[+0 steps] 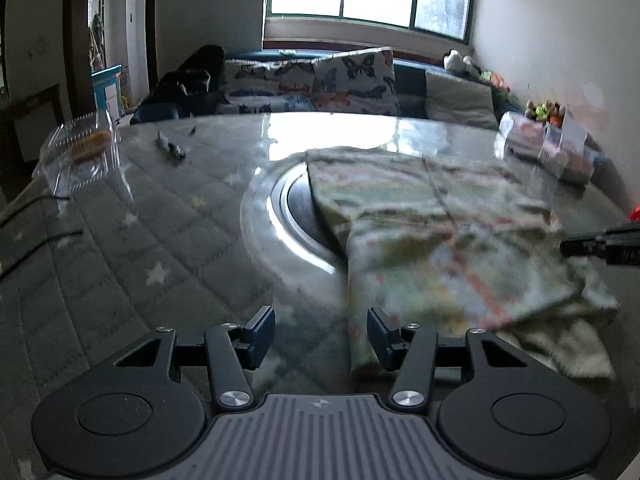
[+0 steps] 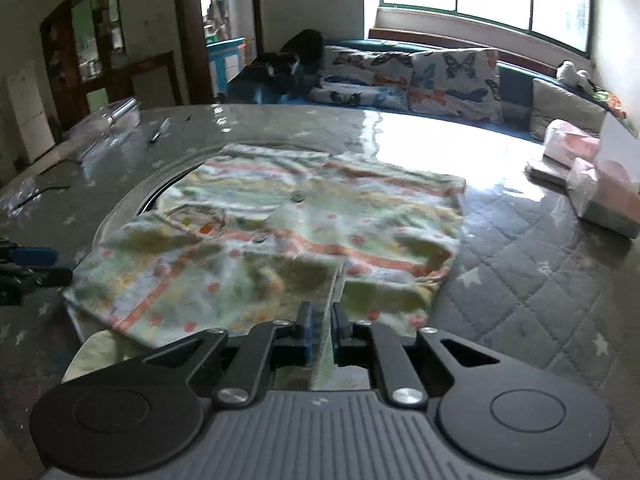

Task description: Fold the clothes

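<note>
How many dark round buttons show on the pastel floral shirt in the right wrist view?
2. One dark round button sits mid-shirt along the front placket of the pastel floral shirt; the other button lies nearer the camera, down-left. Blur and folds may hide more.

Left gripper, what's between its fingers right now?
Mostly bare table. The left gripper is open, and the garment's edge only reaches its right finger, seen in the left wrist view.
</note>
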The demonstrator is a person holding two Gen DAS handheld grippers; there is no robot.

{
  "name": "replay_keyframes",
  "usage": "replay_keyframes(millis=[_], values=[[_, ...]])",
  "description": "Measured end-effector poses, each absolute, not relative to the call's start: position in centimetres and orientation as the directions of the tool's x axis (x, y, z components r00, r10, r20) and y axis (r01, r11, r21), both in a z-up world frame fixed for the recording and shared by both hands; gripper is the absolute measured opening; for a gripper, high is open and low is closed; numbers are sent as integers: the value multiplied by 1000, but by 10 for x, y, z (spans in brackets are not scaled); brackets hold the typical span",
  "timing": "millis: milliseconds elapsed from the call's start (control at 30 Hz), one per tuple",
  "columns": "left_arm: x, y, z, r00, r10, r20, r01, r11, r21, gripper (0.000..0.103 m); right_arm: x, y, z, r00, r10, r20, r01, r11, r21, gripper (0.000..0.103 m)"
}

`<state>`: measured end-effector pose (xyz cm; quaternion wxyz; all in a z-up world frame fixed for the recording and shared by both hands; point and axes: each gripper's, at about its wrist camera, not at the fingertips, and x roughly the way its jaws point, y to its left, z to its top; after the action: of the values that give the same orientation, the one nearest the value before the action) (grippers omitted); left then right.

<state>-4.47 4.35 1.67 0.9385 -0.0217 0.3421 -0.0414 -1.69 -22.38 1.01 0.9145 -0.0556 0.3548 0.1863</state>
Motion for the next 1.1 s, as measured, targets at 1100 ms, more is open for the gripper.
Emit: replay_keyframes(millis=[1100], values=[[31,16,4,738,-171,-653,127,985,-115,23,-17,-209,-2,603,399,-691,-526,850,32,20]])
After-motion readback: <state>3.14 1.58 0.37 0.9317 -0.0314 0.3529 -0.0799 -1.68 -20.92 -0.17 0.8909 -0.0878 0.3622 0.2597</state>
